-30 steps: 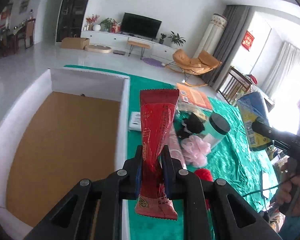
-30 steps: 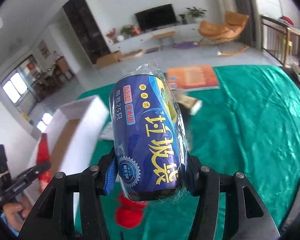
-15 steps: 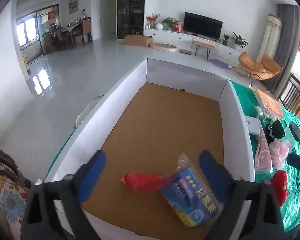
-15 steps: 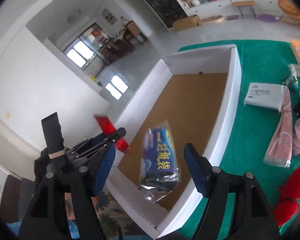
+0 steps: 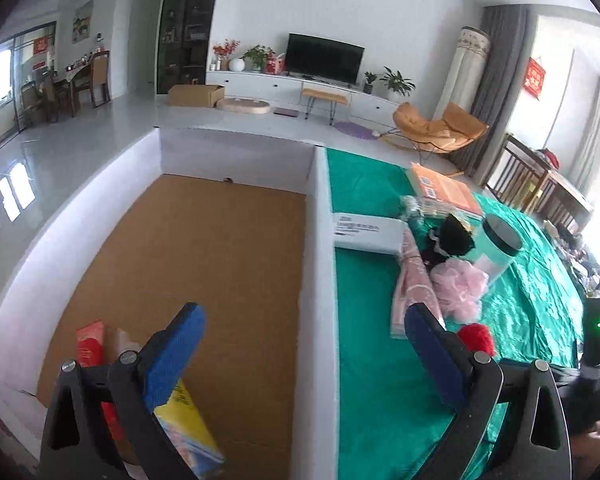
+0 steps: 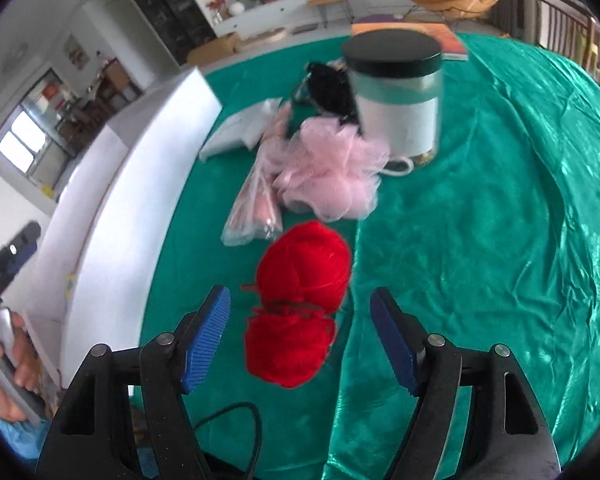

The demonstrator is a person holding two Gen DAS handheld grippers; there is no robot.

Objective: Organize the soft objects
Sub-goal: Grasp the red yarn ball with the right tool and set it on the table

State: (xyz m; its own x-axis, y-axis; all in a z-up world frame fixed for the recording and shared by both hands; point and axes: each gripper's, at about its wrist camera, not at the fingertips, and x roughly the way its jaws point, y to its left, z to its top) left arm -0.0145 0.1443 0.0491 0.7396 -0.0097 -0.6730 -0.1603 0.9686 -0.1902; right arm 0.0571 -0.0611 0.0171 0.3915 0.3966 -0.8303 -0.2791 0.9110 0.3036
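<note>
Two wide-spread right gripper [image 6: 300,340] fingers flank unlabelled red yarn [image 6: 300,300].

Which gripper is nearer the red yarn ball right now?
Right. The right gripper is open, its jaws flanking the red yarn ball; the left gripper is open over the box wall.

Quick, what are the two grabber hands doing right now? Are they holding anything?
Left gripper: open, holding nothing, above the box.
Right gripper: open, holding nothing, with the red yarn between its fingers.
</note>
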